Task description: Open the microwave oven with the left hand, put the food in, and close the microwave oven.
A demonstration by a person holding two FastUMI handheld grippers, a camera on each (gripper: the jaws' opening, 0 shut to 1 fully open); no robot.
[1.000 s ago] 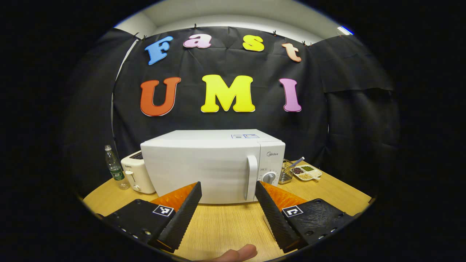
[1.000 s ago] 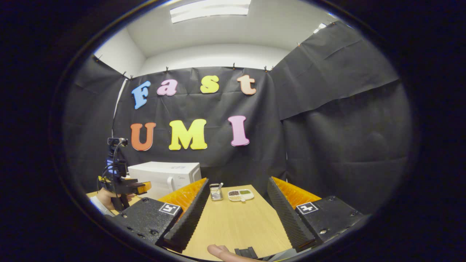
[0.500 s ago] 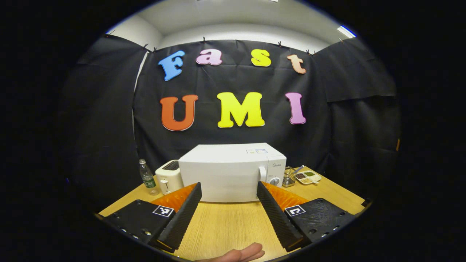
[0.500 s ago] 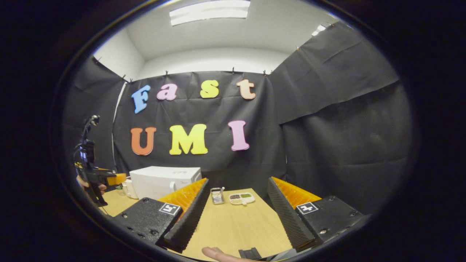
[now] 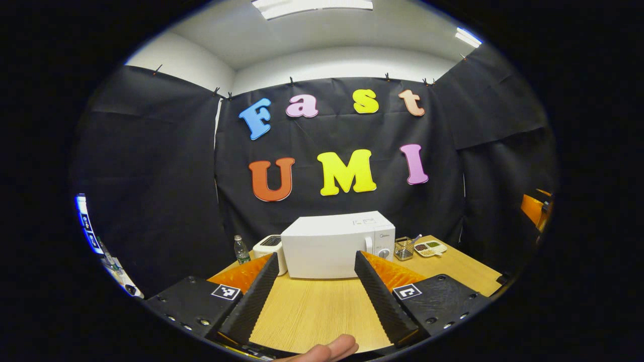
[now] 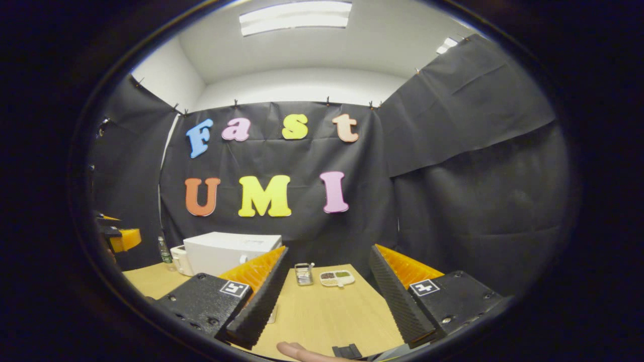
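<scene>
we hold the left gripper (image 5: 314,291) and right gripper (image 6: 327,296) spread, empty (door closed) before the microwave (image 5: 332,245) on the bench (image 5: 312,311).

Toaster (image 5: 268,246), water bottle (image 5: 241,250), wire basket (image 5: 403,248)

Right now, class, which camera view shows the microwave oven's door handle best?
The left gripper view: the microwave oven faces the camera, its closed door and upright door handle plain. In the right gripper view the microwave oven stands farther left, angled, its handle partly behind the claw finger.
</scene>
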